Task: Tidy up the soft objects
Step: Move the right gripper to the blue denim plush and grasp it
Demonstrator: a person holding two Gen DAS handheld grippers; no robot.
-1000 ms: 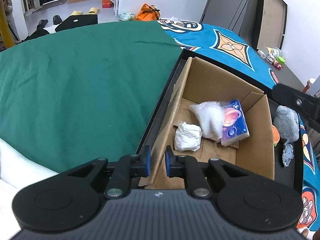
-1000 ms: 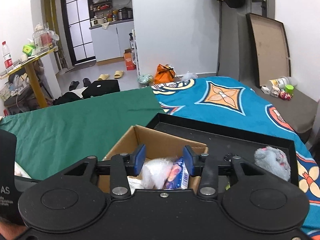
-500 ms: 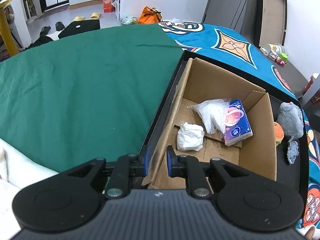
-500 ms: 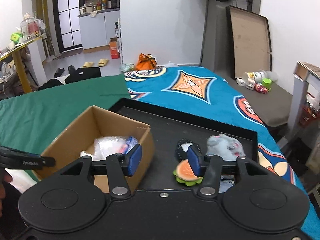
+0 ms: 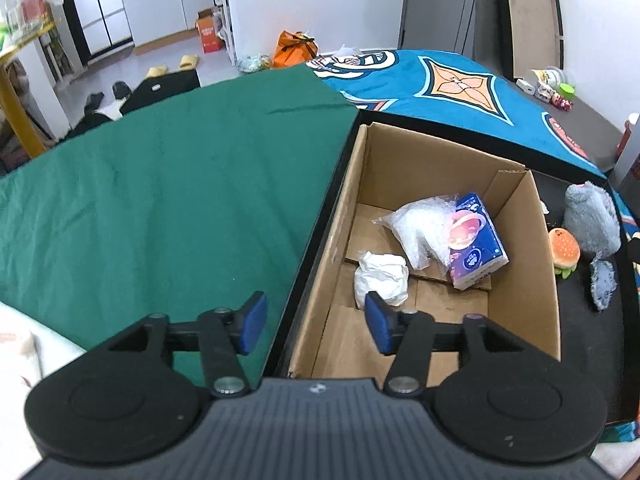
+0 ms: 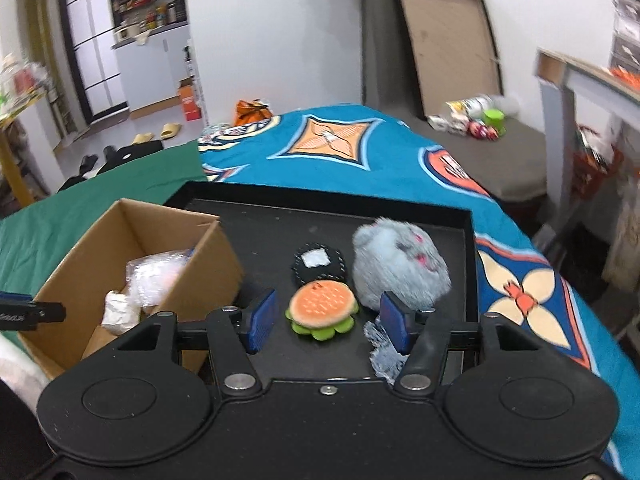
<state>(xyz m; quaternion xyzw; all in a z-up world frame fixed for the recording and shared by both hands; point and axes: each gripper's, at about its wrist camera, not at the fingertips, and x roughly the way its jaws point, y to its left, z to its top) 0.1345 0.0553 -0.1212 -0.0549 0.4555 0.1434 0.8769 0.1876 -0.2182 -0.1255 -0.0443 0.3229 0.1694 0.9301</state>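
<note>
A shallow black rectangular tray (image 6: 468,248) lies on the bed, holding an open brown cardboard box (image 5: 536,280) at its left. Beside the box sit a fluffy grey plush toy (image 6: 396,268), a small burger-shaped plush (image 6: 322,308) and a round black pad (image 6: 318,266). The left gripper (image 5: 316,322) is spread wide astride the box's wall. The right gripper (image 6: 326,322) is spread around the burger, not touching it.

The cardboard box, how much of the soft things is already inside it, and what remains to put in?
Done: the cardboard box holds a crumpled white paper, a clear plastic bag and a tissue pack. In hand: nothing; the right gripper is open around the burger plush, the left gripper open over the box wall. Left on the black tray: burger, grey plush, black round toy, a bluish-grey piece.
</note>
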